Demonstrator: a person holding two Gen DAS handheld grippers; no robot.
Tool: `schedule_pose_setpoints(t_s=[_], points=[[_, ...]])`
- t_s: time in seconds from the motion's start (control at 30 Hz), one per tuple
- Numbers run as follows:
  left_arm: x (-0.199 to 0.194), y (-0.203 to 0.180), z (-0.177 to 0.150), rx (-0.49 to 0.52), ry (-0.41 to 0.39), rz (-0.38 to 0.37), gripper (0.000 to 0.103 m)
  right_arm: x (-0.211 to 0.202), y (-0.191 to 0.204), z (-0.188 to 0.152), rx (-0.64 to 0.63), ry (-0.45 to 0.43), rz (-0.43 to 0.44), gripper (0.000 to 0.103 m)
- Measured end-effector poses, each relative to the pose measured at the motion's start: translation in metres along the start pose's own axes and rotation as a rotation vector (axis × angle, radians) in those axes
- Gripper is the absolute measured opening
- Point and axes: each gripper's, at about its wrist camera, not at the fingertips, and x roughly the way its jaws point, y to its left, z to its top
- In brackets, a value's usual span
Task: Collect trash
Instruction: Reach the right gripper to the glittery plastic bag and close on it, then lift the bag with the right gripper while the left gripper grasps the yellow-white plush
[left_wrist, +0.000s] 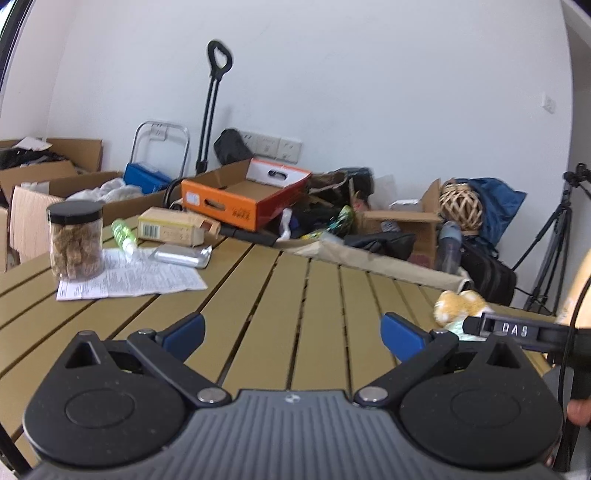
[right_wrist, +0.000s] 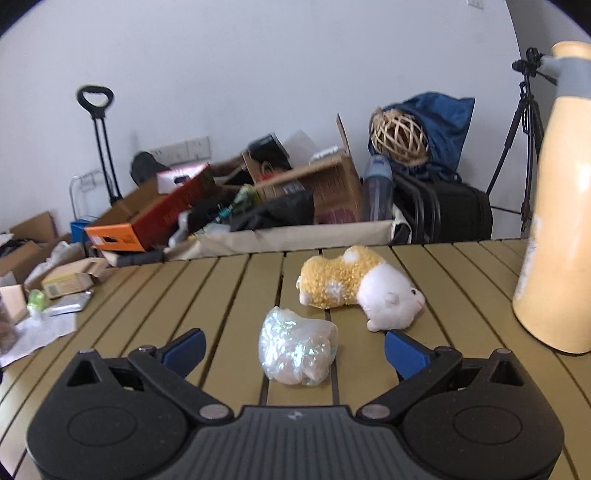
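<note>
A crumpled, shiny clear wrapper lies on the slatted table, just ahead of my right gripper, whose blue fingers stand open on either side of it without touching. In the left wrist view my left gripper is open over bare slats, nothing between its fingers. Far left on the table lie a printed paper sheet, a silver foil packet, a small cardboard box and a green tube. The right gripper's body shows at the right edge of that view.
A yellow-and-white plush toy lies just beyond the wrapper. A tall cream bottle stands at the table's right. A black-lidded jar stands on the paper. Boxes, bags and a tripod crowd the floor behind the table.
</note>
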Motion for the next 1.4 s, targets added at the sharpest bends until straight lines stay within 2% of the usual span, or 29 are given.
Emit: schedule_pose_setpoints(t_s=[0.2,0.47,0.5,0.6,0.67,0.73,0.9,1.07,1.2,1.3,1.4], points=[[0.016,0.013,-0.004,-0.030,0.031,0.020,0.103,0.046,0.007,0.004,0.011,0.071,-0.045,0.097],[0.022,0.013,-0.006,-0.030,0.034,0.018,0.103,0.071,0.012,0.007,-0.003,0.134,-0.052,0.083],[0.022,0.012,-0.006,-0.030,0.036,0.018,0.103,0.073,0.013,0.007,-0.010,0.144,-0.050,0.078],[0.024,0.010,-0.008,-0.025,0.038,0.017,0.103,0.074,0.014,0.004,-0.021,0.161,-0.045,0.051],[0.025,0.009,-0.008,-0.019,0.039,0.018,0.103,0.071,0.013,0.003,-0.024,0.163,-0.032,0.049],[0.026,0.009,-0.010,-0.016,0.042,0.022,0.103,0.066,0.011,0.003,-0.027,0.161,-0.008,0.043],[0.025,0.004,-0.013,-0.013,0.051,0.016,0.103,0.046,-0.012,0.010,0.030,0.113,0.027,0.040],[0.017,-0.020,-0.015,0.038,0.032,0.022,0.103,0.020,-0.052,0.017,0.083,0.051,0.062,0.038],[0.013,-0.053,-0.012,0.075,0.030,-0.025,0.103,-0.005,-0.093,0.019,0.128,-0.013,0.065,0.038],[0.018,-0.089,-0.008,0.062,0.052,-0.084,0.103,-0.024,-0.127,0.016,0.150,-0.049,0.051,0.038],[0.026,-0.125,-0.007,0.065,0.070,-0.106,0.103,-0.046,-0.163,0.011,0.174,-0.099,0.028,0.038]])
